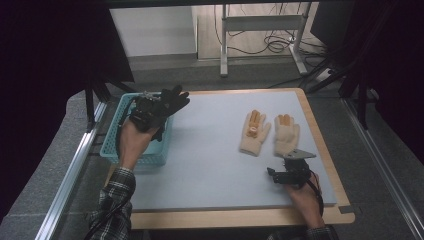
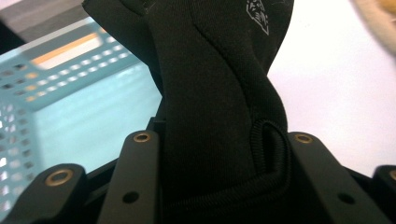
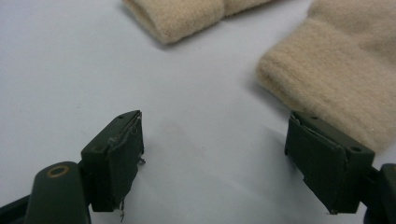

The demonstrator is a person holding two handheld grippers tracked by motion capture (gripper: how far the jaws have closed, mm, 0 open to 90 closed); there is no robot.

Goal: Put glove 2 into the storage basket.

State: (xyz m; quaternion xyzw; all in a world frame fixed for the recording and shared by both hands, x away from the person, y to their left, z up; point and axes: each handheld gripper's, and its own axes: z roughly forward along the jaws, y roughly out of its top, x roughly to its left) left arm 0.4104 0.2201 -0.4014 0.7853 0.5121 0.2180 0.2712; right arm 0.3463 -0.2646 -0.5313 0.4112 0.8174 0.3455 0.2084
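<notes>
Surface: pale grey mat (image 1: 210, 165) on a wooden table, with grey floor, a white table frame and loose cables beyond its far edge.

Basket: a teal plastic basket (image 1: 112, 150) with perforated walls sits at the mat's left edge; its lattice wall also shows in the left gripper view (image 2: 51, 70).

Left gripper: left gripper (image 1: 147, 112) is raised above the basket's far right corner, jaws clamped on a black glove (image 1: 167, 102). In the left gripper view the glove's cuff end (image 2: 219, 121) is pinched between the two black jaws.

Black glove, lie: its fingers fan up and to the right of the jaws, toward the open mat; the cuff is at the jaws, so the long axis runs from gripper out toward the table's middle.

Cream gloves: two cream knit gloves lie flat on the right half of the mat, side by side and just apart, the left one (image 1: 254, 132) and the right one (image 1: 286, 135), fingers pointing away from the person, cuffs toward them.

Right gripper: right gripper (image 1: 287, 172) rests low on the mat just on the near side of the cream pair, jaws standing apart with nothing between them; the right glove's cuff (image 3: 327, 88) lies just beyond its right-hand jaw.

Key relation: bare mat between basket and cream pair lies to the right of the held glove, nearer the left hand; judged, the black glove would be laid there, parallel to the others.
</notes>
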